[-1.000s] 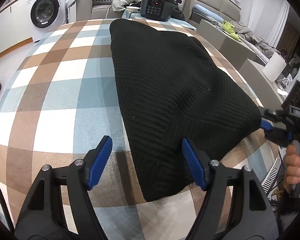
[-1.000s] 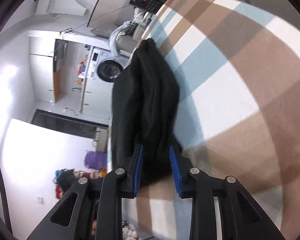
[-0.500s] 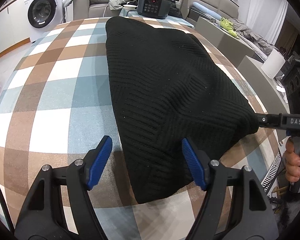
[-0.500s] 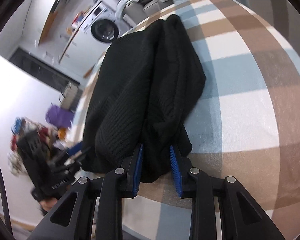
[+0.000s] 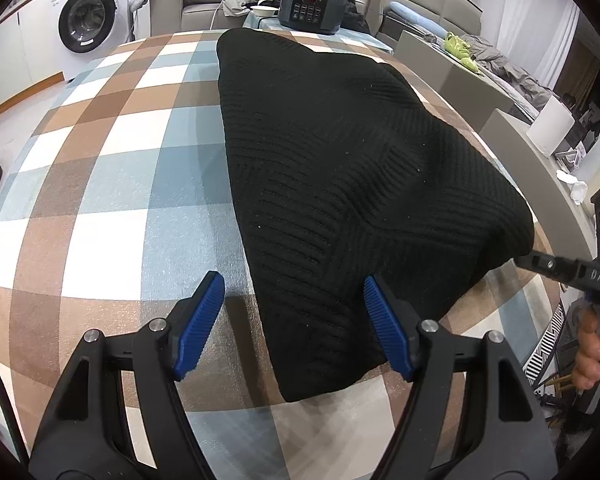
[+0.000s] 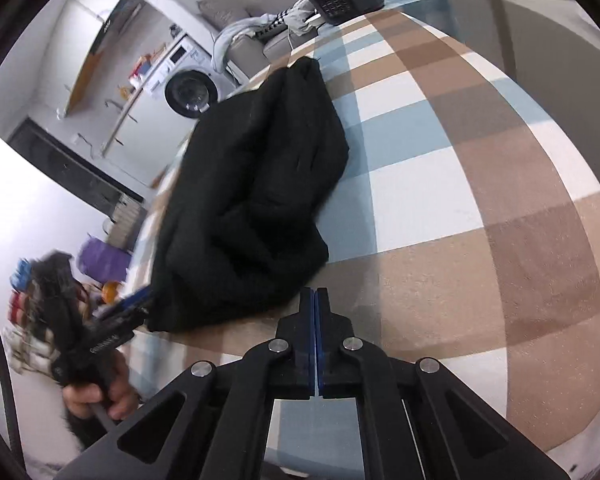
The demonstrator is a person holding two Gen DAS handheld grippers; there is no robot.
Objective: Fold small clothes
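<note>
**Black knit on the checked surface, between two tools**

Black ribbed knitwear lies on a surface covered with a checked cloth in brown, blue and white. It is folded into a thick, long bundle that reaches from the near edge toward the far end, where a dark cooker stands just beyond it.

At the near corner of the garment, the left tool has its blue pads spread wide. The right pad is against the knit, the left pad is over the bare cloth, and nothing is pinched between them.

In the right wrist view, the right tool has its blue pads pressed fully together with no fabric between them. It is just beside the garment's edge and I cannot tell if it touches. The same garment looks bunched and rumpled from this side. The other tool is seen at the far left, blurred, at the garment's corner.

A washing machine stands in the background, and a sofa with loose clothes is near it.
</note>
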